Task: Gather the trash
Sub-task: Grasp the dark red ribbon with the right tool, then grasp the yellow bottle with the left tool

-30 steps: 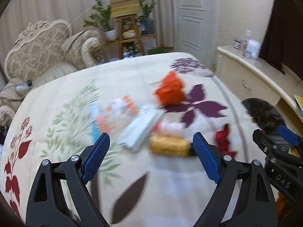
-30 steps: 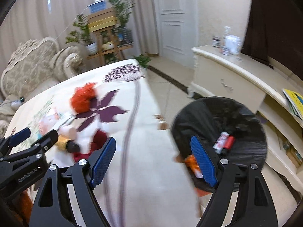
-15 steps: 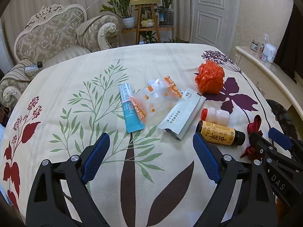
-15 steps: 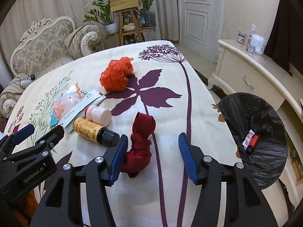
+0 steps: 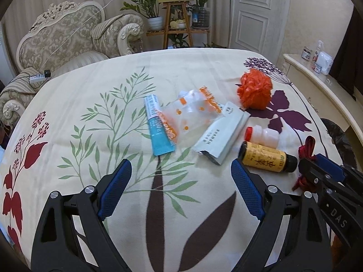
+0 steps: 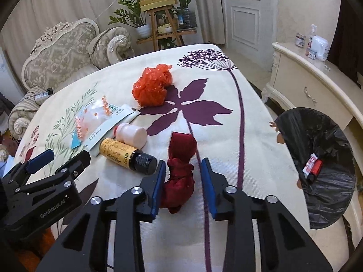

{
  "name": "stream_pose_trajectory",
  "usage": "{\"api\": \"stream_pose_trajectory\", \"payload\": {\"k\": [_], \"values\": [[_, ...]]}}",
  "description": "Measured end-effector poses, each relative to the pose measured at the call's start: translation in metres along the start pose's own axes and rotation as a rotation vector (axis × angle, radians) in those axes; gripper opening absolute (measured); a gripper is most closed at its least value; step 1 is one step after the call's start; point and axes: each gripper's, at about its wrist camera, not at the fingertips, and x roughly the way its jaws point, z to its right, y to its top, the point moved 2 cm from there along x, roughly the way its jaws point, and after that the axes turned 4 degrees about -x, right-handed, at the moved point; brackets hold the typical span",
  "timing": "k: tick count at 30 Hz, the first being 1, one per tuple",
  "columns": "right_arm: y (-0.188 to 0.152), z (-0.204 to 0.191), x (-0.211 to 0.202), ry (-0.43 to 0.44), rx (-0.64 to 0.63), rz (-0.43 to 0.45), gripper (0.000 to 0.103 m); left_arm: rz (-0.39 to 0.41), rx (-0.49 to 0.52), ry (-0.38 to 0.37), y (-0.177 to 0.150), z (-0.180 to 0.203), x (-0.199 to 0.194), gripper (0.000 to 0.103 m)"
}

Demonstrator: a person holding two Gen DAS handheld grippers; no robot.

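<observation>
The right gripper (image 6: 182,176) hides part of the dark red bag (image 6: 181,165) on the bed (image 6: 226,147). Its jaws sit half closed around it, left pad touching. The left gripper (image 5: 181,189) hangs wide open, empty.

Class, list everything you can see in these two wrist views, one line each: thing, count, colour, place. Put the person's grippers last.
Red cloth bundle: 1, dark red, on the bed between the right gripper's fingers.
Brown bottle: 1, yellow label, black cap, lying left of the bundle.
Small bottle: 1, white, behind the brown bottle.
Orange bag: 1, crumpled, mid-bed.
Pale packet: 1, grey-white.
Clear wrapper: 1, orange print.
Blue tube: 1.
Bin: 1, black liner, right of the bed.
Bedspread: 1, cream, leaf print.
Left gripper: open, over the bed.
Right gripper: open around the bundle.
</observation>
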Motion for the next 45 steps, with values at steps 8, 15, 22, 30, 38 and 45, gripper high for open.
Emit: {"api": "stream_pose_trajectory", "payload": {"k": [8,15,22,30,38,45], "values": [[-0.003,-0.001,0.003,0.030,-0.017,-0.013,0.026,-0.015,-0.013,-0.012,0.003,-0.003,0.003,0.087],[0.000,0.003,0.003,0.026,-0.016,-0.001,0.026,-0.028,-0.007,-0.024,0.004,0.001,0.007,0.087],[0.009,-0.003,0.009,0.043,-0.032,0.004,0.026,-0.036,0.012,-0.016,0.000,0.007,0.010,0.087],[0.000,-0.019,0.005,0.083,-0.070,-0.017,0.026,-0.048,0.005,0.003,0.002,0.000,0.014,0.087],[-0.009,-0.026,-0.006,0.103,-0.091,-0.006,0.026,-0.060,-0.013,0.002,0.002,-0.005,0.007,0.087],[-0.011,0.006,-0.017,0.063,-0.046,0.024,0.026,-0.031,-0.014,-0.006,0.007,0.013,-0.005,0.087]]}}
